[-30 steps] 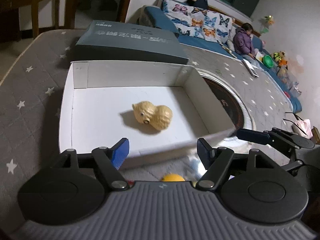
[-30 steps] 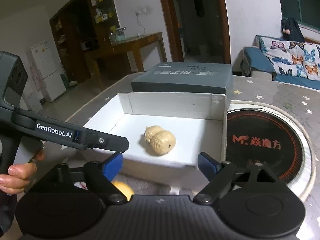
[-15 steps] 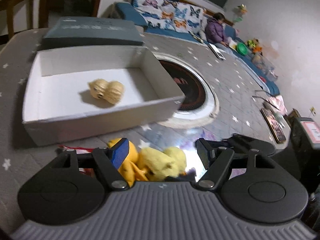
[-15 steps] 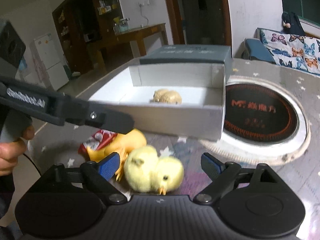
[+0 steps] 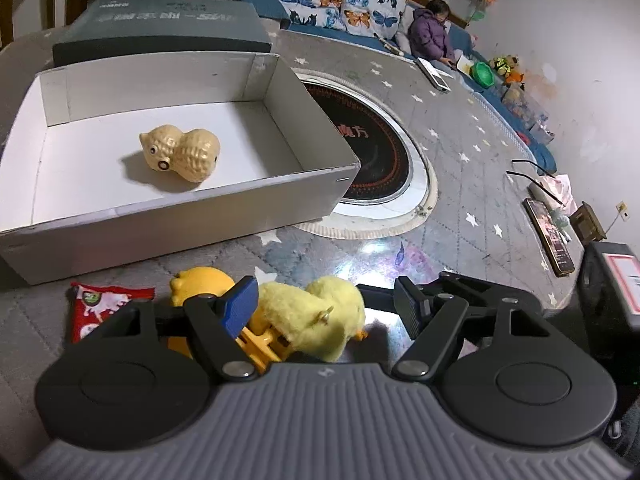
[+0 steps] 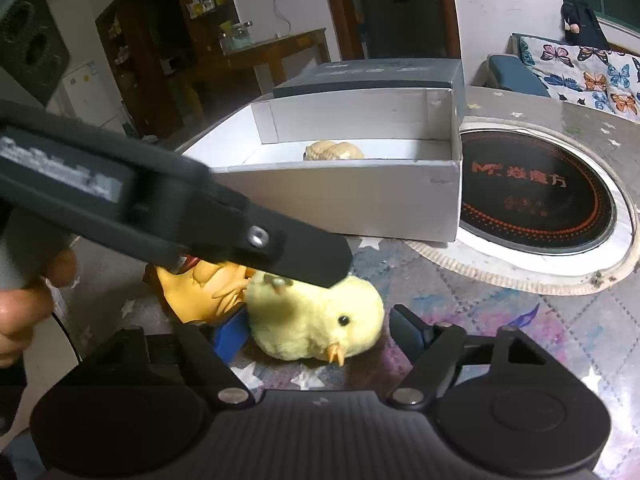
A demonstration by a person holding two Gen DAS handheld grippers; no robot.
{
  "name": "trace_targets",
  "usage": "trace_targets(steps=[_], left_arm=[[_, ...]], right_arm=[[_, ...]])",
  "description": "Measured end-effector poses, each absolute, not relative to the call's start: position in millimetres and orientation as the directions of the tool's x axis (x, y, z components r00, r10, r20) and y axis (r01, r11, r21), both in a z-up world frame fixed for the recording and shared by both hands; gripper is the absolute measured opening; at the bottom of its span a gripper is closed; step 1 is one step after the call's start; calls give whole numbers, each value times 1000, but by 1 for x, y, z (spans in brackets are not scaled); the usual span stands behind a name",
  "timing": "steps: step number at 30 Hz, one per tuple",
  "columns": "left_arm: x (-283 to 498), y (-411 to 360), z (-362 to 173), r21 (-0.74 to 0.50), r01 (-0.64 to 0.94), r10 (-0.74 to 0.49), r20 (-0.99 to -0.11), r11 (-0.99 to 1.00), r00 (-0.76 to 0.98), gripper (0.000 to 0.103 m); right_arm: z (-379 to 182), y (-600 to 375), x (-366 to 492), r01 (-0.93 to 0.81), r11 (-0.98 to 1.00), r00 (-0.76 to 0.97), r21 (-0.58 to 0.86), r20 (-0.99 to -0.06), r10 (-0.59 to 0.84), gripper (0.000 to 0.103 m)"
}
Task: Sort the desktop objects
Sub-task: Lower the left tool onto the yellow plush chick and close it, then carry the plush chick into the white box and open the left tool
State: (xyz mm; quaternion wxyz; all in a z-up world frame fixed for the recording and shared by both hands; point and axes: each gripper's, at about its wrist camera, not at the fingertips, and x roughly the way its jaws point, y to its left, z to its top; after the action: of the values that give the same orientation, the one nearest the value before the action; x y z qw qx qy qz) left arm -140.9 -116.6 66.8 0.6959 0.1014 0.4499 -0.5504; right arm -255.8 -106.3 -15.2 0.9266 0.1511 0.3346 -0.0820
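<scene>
A fluffy yellow chick [image 6: 316,320] lies on the table in front of the white box [image 6: 360,196]. My right gripper [image 6: 318,330] straddles it with its jaws closing; a small gap still shows at the right pad. My left gripper [image 5: 324,306] hangs open just above the same chick [image 5: 316,320], and one of its fingers [image 6: 280,248] crosses over the chick's back. An orange toy [image 5: 200,284] and a red packet [image 5: 100,304] lie to the left. A beige peanut-shaped toy [image 5: 180,152] sits inside the box.
A dark grey lid [image 5: 160,24] lies behind the box. A round black hob [image 5: 376,152] is set into the table at the right. A phone [image 5: 548,236] lies near the table's right edge. A person sits on the far sofa [image 5: 432,32].
Both grippers drew back from over the box and sank toward the toys in front of it. The chick now lies between the right jaws, which have narrowed.
</scene>
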Motion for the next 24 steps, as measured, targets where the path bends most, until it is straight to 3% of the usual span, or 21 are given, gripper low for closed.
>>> trace_targets(steps=[7,18,24], left_arm=[[-136,-129,57,-370,846,-655,-755,385,-33,73],[-136,-140,43,-373,839,-631,-775,396,-47,73],[-141,-142,43,-352,848,-623,-782,396,-34,73]], right_arm=[[-10,-116,-268,278,941,755,191,-650,-91,72],[-20,-117,-262,253,947,750,197,-658,-63,79],[-24,-119,-256,250,945,747,210,-663,-51,71]])
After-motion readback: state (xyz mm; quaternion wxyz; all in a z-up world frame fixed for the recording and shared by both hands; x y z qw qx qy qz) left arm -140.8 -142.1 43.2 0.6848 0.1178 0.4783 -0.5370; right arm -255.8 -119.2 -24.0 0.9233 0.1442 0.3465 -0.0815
